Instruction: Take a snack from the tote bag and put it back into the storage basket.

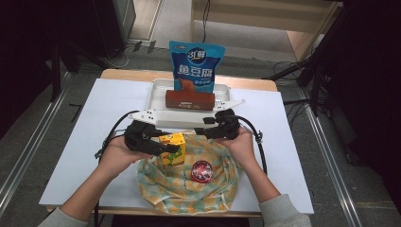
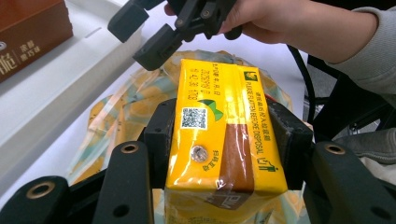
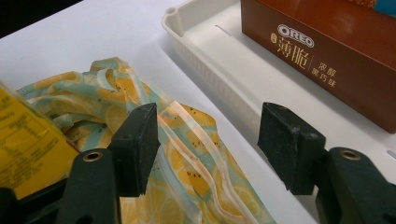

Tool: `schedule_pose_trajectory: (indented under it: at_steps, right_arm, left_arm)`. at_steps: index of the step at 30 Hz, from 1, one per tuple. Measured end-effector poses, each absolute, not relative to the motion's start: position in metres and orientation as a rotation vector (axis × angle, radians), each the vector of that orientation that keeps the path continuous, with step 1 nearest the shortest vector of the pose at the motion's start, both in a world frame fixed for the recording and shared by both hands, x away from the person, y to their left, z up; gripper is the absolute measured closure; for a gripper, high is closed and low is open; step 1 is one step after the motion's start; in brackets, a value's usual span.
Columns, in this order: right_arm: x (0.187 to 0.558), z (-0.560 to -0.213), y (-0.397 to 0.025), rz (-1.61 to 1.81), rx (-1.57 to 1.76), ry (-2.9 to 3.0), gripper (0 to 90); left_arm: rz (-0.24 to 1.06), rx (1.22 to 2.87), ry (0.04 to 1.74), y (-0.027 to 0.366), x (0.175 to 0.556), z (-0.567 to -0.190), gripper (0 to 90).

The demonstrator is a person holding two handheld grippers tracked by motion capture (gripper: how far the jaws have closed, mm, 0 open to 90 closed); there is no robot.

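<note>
The left gripper (image 1: 158, 144) has its fingers (image 2: 161, 128) clenched on the two long sides of the yellow drink carton (image 2: 224, 130), which stands in the patterned cloth bag (image 1: 189, 182) on the near middle of the white surface (image 1: 85, 142). The right gripper (image 3: 205, 140) hovers with its fingers (image 3: 137, 144) spread and released over the bag's far rim, just near the white tray (image 1: 158, 94).

The step in hand looks like lifting the carton out of the bag toward the tray, where the brown biscuit box (image 1: 190, 100) and the blue snack pouch (image 1: 196, 66) already sit. To do it well, keep the squeeze light, since a carton can buckle, and lift straight up so the cloth does not drag along. The right fingers could pinch the bag's rim and hold it down. The round red tin (image 1: 202, 171) beside the carton should stay undisturbed.
</note>
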State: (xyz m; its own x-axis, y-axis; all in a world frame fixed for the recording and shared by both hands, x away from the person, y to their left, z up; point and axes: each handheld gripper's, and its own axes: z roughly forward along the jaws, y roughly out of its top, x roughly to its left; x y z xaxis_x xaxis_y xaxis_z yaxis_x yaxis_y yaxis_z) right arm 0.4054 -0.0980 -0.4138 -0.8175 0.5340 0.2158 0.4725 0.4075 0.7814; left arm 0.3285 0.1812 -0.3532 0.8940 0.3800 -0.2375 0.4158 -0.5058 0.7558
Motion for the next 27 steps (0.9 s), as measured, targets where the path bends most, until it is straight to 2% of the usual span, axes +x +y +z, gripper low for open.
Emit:
schedule_pose_trajectory:
  at_steps: [27]
  right_arm:
    - [0.387,-0.406,-0.103,1.421,0.876,2.578,38.8]
  left_arm:
    - [-0.025,2.143,0.606,0.192,0.353,-0.323,51.4]
